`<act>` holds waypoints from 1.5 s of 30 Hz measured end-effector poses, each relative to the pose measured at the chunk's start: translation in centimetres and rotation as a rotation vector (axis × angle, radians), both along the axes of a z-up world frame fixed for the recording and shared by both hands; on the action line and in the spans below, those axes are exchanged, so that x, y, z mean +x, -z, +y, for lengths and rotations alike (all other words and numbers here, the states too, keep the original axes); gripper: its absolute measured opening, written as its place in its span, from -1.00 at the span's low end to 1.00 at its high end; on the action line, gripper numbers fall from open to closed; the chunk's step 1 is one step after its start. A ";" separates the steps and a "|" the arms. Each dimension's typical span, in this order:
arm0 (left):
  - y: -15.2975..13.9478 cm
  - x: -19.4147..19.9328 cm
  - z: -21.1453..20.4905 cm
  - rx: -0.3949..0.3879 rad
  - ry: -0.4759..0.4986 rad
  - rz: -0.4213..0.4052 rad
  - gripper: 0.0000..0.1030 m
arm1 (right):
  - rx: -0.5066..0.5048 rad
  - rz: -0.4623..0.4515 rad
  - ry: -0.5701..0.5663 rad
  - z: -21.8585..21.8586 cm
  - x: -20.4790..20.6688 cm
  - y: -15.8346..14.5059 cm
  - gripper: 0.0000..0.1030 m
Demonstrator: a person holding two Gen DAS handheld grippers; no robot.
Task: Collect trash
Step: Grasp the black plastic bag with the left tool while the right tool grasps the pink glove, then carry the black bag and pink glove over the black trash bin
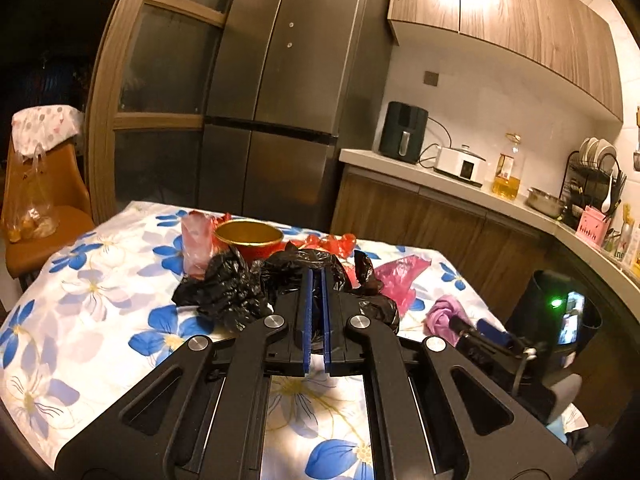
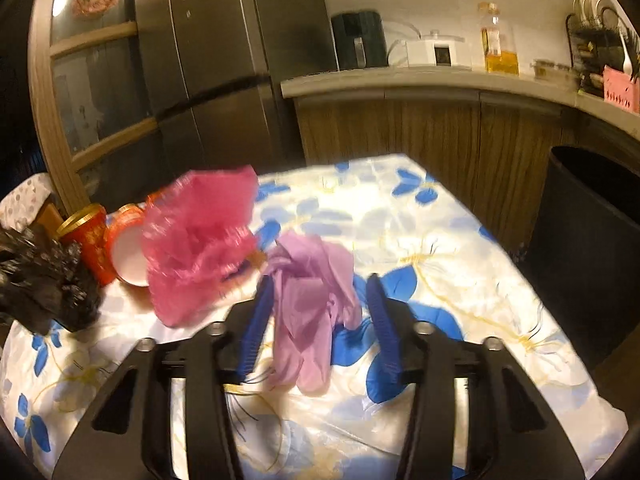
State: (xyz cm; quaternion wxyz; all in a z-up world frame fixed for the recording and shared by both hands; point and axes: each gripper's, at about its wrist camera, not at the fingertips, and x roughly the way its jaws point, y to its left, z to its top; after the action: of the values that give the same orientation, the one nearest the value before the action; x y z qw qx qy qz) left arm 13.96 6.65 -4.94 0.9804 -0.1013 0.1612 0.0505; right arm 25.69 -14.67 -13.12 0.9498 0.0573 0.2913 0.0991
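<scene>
Two claws at the trash on the flowery bench.

Left view: the left claw [image 1: 317, 276] is almost closed, its blue fingers pinching the black bag [image 1: 236, 292]. A red cup [image 1: 250, 240] stands at 12 o'clock behind it.
Right view: the right claw [image 2: 320, 284] is wide open around the purple glove [image 2: 308, 304], not squeezing it. A pink bag [image 2: 196, 244] is at 10 o'clock, the black bin [image 2: 592, 240] at 3 o'clock.

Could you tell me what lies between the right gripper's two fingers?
In the right wrist view, a crumpled purple bag lies between the open right gripper's fingers, resting on the floral tablecloth.
</scene>
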 end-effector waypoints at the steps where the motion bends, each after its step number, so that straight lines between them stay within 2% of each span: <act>1: -0.1 0.0 0.1 0.002 -0.002 0.000 -0.94 | 0.000 0.017 -0.004 0.0 0.2 0.3 -0.45; 4: -0.2 -0.1 0.2 0.002 -0.004 0.002 -0.94 | 0.012 0.029 -0.031 0.1 0.4 0.5 -0.80; 7: -0.3 -0.3 0.2 0.007 -0.005 0.003 -0.94 | 0.009 -0.006 -0.048 0.3 -0.5 -0.3 -0.88; 14: -0.9 -0.6 -0.6 0.013 0.003 -0.008 -0.94 | 0.044 -0.100 -0.067 -1.3 -3.7 -3.9 -0.91; 23: -1.7 -0.5 -3.8 0.017 0.061 -0.014 -0.94 | 0.063 -0.167 -0.044 -4.7 -6.5 -7.2 -0.91; 35: -3.3 0.8 -10.5 0.059 0.187 -0.054 -0.94 | 0.067 -0.239 0.085 -11.6 -8.7 -9.5 -0.92; 45: -4.5 3.5 -17.4 0.067 0.323 -0.073 -0.94 | 0.054 -0.285 0.216 -17.0 -9.4 -10.5 -0.93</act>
State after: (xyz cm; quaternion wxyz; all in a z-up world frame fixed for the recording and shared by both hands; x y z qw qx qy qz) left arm 17.41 -10.73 -0.46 0.9838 -0.0429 0.1381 -0.1058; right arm 16.33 -31.69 -2.60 0.9846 0.0992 0.1433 0.0115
